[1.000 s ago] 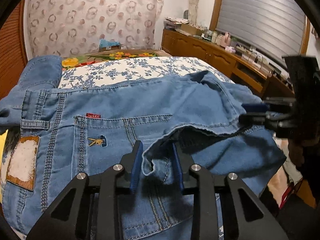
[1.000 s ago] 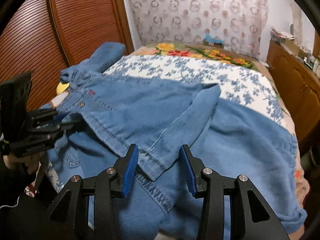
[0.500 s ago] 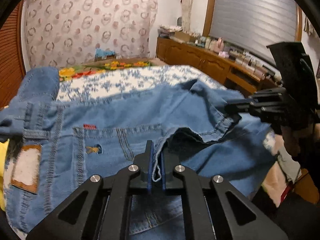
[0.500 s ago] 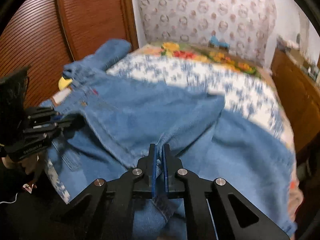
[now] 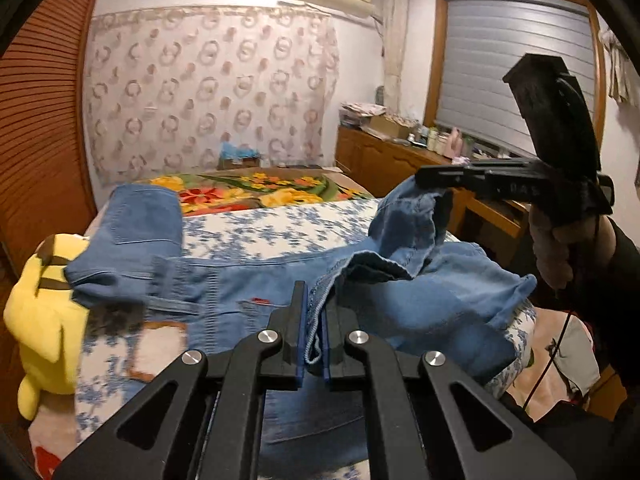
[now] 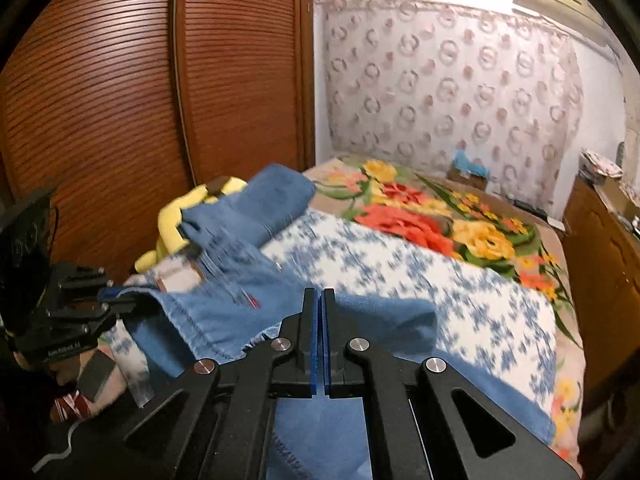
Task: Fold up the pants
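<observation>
A yellow plush toy [image 5: 44, 312] sits at the bed's left edge beside the slatted wooden wardrobe [image 6: 120, 100]; a wooden cabinet [image 5: 400, 164] lines the other side. My pants [image 5: 420, 300], soft stitched blue denim, lie rumpled across the bed [image 5: 260, 232] with its blue-flowered cover. My left tongs [image 5: 314, 330] are clamped on a raised hem edge; my right tongs [image 6: 319, 330] pinch another denim fold, lifted.

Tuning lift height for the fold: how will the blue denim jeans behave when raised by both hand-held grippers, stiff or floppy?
Likely floppy: the blue denim jeans sag between the left hand-held gripper and right hand-held gripper. Probably fairly heavy: most of the fabric lies on the blue-flowered white bedsheet. Slipping seems unlikely, since a hem is pinched.
</observation>
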`<state>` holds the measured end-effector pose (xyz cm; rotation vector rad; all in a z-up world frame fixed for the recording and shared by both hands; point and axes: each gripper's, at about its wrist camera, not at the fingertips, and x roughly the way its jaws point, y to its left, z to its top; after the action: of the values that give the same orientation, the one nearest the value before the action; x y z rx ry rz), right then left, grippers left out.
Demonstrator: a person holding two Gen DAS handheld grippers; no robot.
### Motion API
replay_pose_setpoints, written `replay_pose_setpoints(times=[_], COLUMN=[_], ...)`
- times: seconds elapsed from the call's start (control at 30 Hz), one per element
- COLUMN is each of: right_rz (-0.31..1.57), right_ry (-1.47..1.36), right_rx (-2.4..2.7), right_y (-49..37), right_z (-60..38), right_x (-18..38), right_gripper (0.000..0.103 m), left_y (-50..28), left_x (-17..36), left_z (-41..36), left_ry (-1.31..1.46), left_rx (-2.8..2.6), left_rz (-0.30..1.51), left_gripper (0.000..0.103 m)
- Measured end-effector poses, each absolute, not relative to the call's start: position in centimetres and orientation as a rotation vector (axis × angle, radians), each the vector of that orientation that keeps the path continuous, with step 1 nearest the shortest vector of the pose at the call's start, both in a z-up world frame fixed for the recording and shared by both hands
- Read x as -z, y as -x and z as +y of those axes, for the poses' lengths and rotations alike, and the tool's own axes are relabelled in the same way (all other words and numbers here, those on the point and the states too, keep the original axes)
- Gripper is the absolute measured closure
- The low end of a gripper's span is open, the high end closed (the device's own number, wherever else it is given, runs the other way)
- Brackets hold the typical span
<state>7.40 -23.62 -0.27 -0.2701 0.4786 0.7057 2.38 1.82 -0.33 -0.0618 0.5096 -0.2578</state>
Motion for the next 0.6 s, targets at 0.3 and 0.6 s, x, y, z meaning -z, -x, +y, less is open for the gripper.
replay_pose_setpoints(times=[0.3,0.6], right_rz=[0.447,0.463], right_ry=[0.307,0.338], right_rx=[-0.754,-0.775], right_y=[-9.5,-11.3], right_z=[-17.4,-13.6], right_x=[-0.1,1.0], right_gripper=[0.102,0.102], left_y=[-0.5,0.8], left_x=[1.4,4.3], left_z=[5.9,7.1], left_ry=[0.108,0.159], left_rx=[0.179,0.162], left_rz=[0.516,0.560], left_gripper=[0.096,0.096])
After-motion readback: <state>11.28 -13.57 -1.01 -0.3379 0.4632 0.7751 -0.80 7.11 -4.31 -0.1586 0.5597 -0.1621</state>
